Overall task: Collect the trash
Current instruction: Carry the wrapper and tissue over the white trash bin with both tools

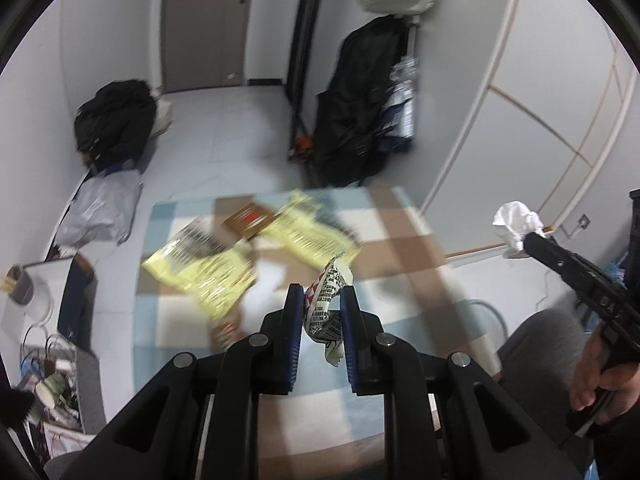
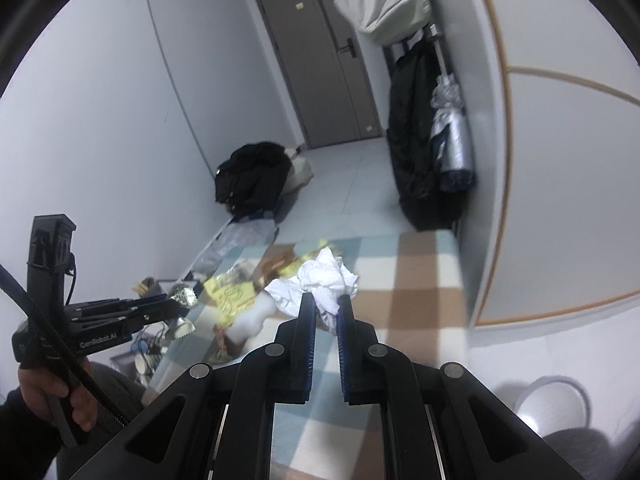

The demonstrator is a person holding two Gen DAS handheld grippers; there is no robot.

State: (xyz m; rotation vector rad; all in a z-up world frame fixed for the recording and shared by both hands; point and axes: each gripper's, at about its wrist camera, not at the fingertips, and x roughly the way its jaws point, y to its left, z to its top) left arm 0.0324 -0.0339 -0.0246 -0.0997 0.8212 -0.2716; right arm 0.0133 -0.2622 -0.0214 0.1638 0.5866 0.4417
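Observation:
My left gripper point(image 1: 321, 293) is shut on a crumpled printed wrapper point(image 1: 326, 312), white with black text and red marks, held above the checked table point(image 1: 400, 240). It also shows in the right wrist view point(image 2: 176, 307), with the wrapper point(image 2: 182, 300) at its tips. My right gripper point(image 2: 326, 300) is shut on a crumpled white tissue point(image 2: 320, 276), held above the table point(image 2: 424, 280). The right gripper point(image 1: 528, 238) and its tissue point(image 1: 516, 222) show at the right of the left wrist view. Yellow snack bags point(image 1: 208, 268) and a brown packet point(image 1: 250, 220) lie on the table.
A black bag point(image 1: 116, 120) and grey plastic bag point(image 1: 100, 212) lie on the floor by the left wall. Black clothes point(image 1: 360, 100) hang by the wardrobe. A cluttered bin area point(image 1: 52, 372) sits lower left. A round stool point(image 2: 556, 404) stands at the right. A closed door point(image 2: 320, 60) is behind.

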